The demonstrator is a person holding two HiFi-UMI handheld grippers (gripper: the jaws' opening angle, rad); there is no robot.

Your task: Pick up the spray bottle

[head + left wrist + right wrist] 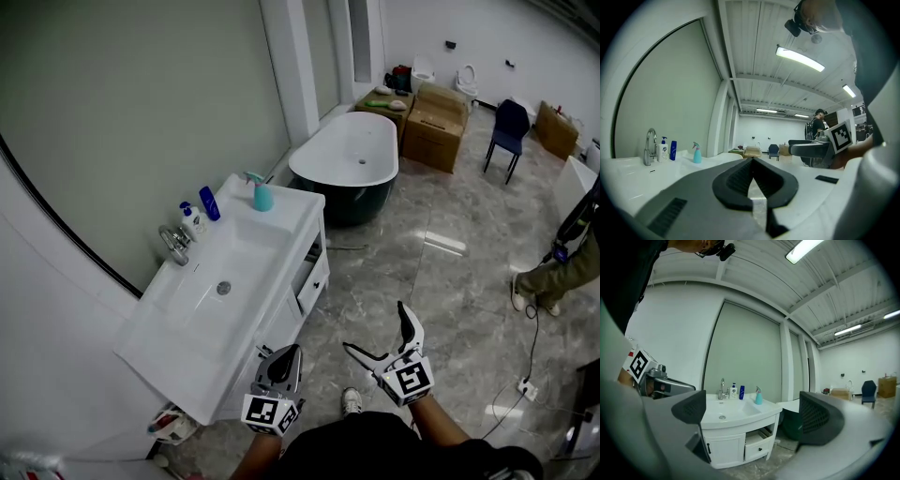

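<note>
A: Starting at the left, what's on the white tabletop [292, 214]?

B: A chrome faucet [174, 243] at the wall behind the basin. Just beside it stands a white pump bottle [191, 218], then a dark blue bottle [210, 203]. Further along the same back edge, near the far corner, the teal spray bottle [262, 195] stands upright, apart from the other two.

A: Is anything touching it?

B: No. Both tools are well short of it, low in the head view and close to the person's body.

A: And the left tongs [290, 351]?

B: Pressed together. In its own view the two dark pads meet along a seam with nothing between them, and the spray bottle [696, 153] is small off to the left.

A: The right tongs [373, 326]?

B: Spread wide and holding nothing. Its own view looks between the two jaws at the whole vanity, with the spray bottle [759, 396] on top and a lower drawer [757, 444] pulled partly out.

A: What's further right in the room?

B: A white bathtub [347, 157] with a dark outer shell beyond the vanity, then cardboard boxes [435, 127], a blue chair [509, 127], and a person [561, 268] at the right edge.
</note>
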